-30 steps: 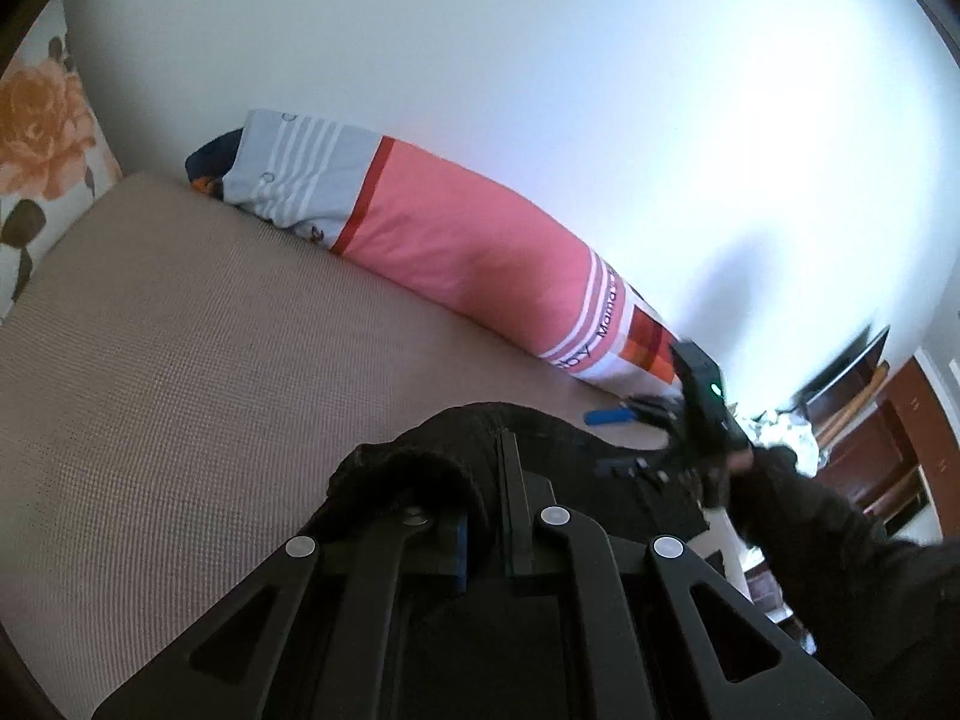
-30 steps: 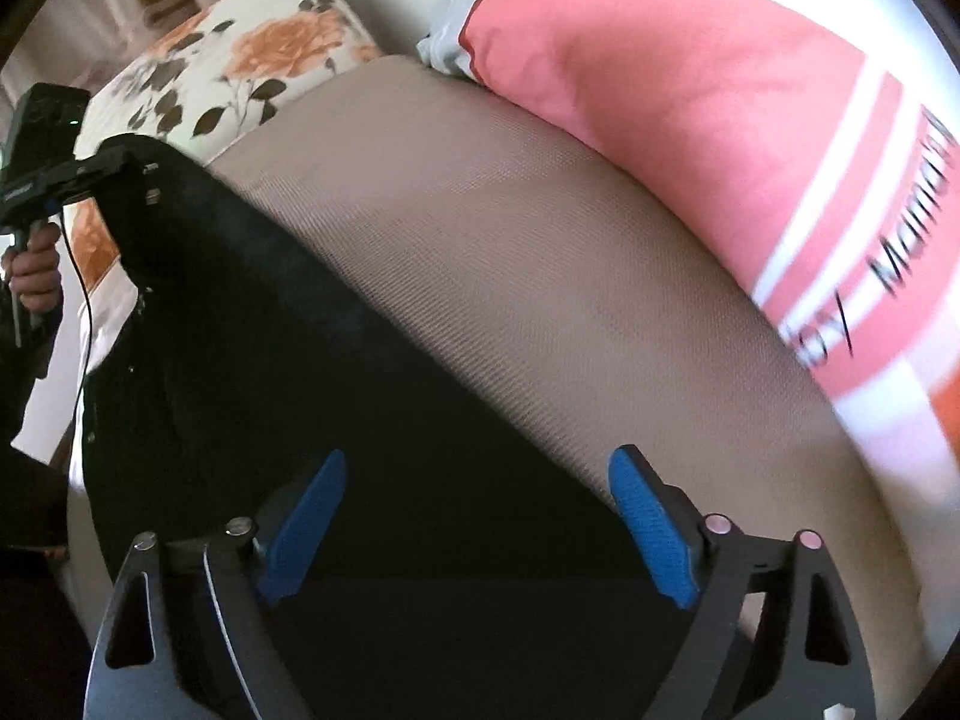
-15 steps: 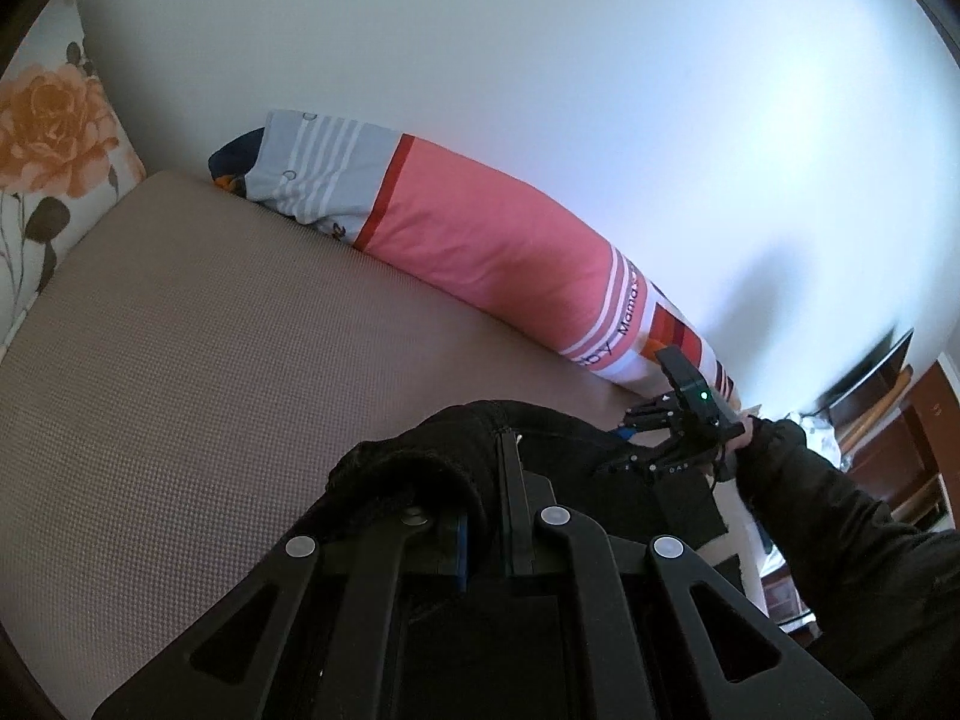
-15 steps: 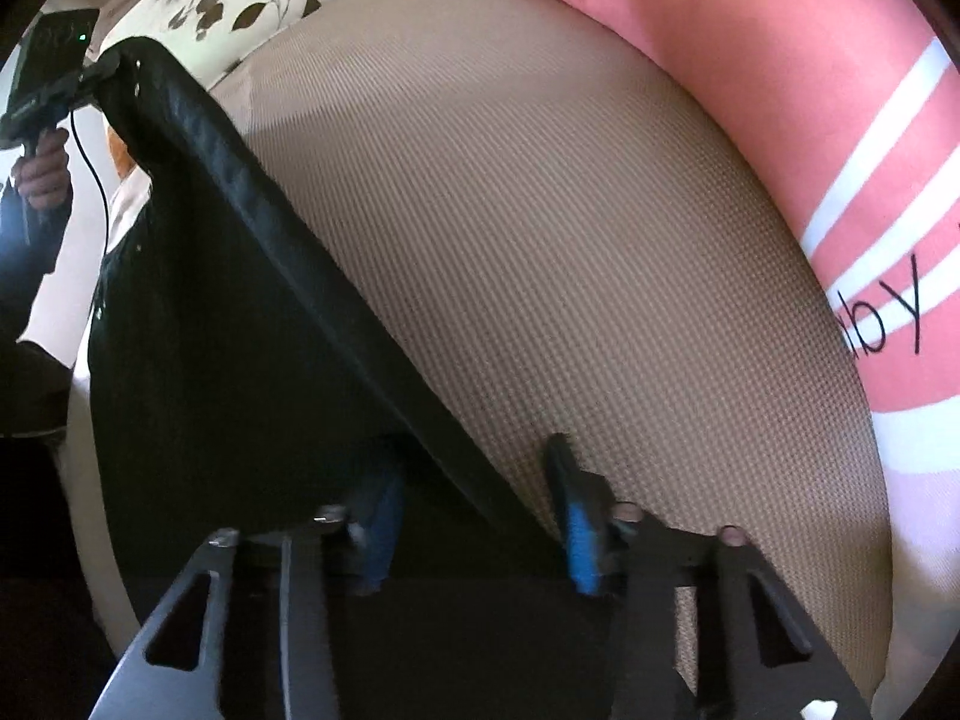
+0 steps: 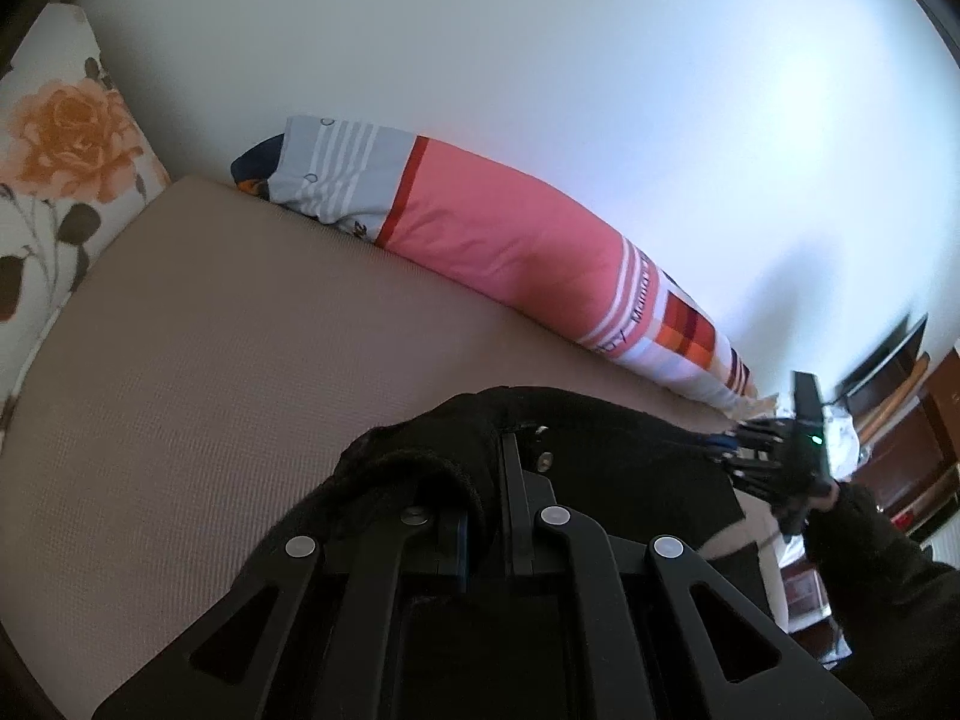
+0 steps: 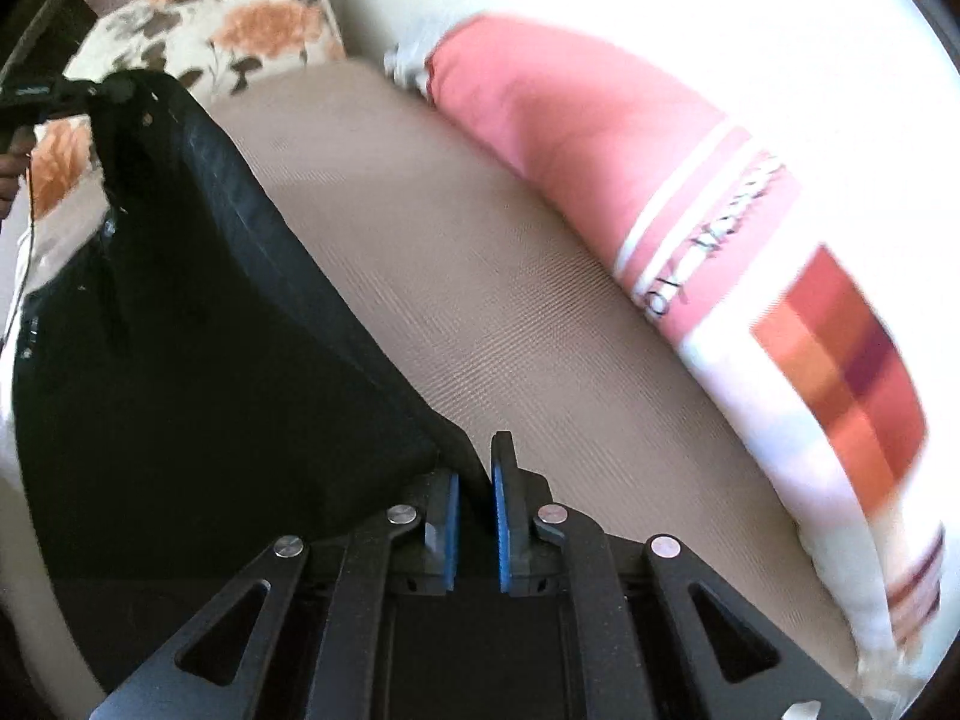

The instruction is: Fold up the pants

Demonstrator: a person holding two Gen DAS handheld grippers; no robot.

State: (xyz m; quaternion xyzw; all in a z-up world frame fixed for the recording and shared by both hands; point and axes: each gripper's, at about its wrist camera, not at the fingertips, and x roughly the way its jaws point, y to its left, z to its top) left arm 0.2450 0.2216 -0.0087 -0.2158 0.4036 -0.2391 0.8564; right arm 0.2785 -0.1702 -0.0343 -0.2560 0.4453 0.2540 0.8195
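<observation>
Pants (image 6: 198, 372) are hanging stretched between the right claw (image 6: 475, 516) and left claw (image 5: 485, 516), both apparently clamping black cloth above the mattress (image 6: 480, 300), so a thin pinch risks slipping.

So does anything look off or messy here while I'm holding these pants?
Nothing stands out. The black pants hang stretched between the left tool and right tool, both clamped on the waistband, above the beige woven mattress. The long pink striped bolster pillow lies along the white wall.
</observation>
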